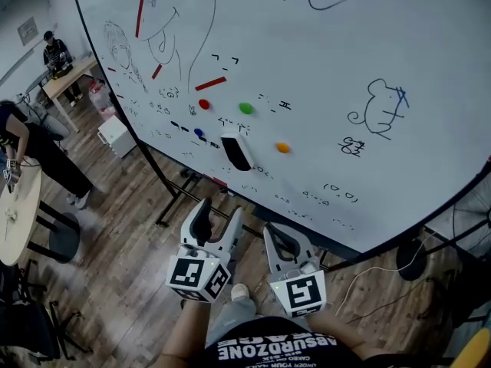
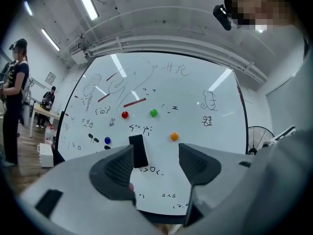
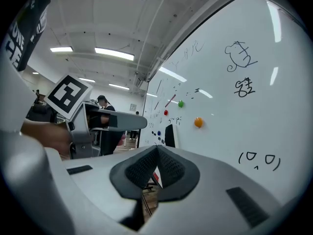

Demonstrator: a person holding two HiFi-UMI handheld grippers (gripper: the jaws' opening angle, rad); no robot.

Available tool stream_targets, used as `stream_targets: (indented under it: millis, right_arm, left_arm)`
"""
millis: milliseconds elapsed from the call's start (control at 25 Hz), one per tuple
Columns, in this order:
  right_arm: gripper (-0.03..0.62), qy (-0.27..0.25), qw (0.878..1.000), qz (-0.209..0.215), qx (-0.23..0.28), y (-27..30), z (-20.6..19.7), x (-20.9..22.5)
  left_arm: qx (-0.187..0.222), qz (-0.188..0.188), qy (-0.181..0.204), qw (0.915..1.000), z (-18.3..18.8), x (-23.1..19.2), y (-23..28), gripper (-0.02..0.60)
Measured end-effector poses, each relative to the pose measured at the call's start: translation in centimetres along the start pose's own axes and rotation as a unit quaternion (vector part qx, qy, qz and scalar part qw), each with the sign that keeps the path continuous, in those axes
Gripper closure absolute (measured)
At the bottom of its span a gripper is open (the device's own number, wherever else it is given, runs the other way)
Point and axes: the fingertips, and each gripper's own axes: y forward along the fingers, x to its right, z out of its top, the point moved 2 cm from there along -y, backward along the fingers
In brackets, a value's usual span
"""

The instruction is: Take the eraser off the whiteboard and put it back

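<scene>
eraser (image 1: 236, 152) sticks to the whiteboard (image 1: 399, 44), ahead of your left gripper (image 1: 218, 219) and well apart from it, its long axis near upright on the board. your left gripper's jaws stand spread and empty, set to span the eraser's narrow width; this hand looks the nearer. your right gripper (image 1: 281, 238) is pressed together on nothing, off beside it.
</scene>
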Motion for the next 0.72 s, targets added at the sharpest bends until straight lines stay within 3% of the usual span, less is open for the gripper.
stream_targets:
  millis: [280,720]
  right_arm:
    - [0.597,0.004,1.0,-0.014,-0.017,2.1,-0.6,1.6]
    - [0.597,0.011,0.999,-0.03,-0.037,4.6,-1.7,3.4]
  left_arm:
    - [-0.021,0.002,-0.002,0.9998,-0.6,-1.8,4.2,0.305]
    - [-0.052,-0.002,-0.038,0.9979,-2.4,-4.7,9.6,0.305]
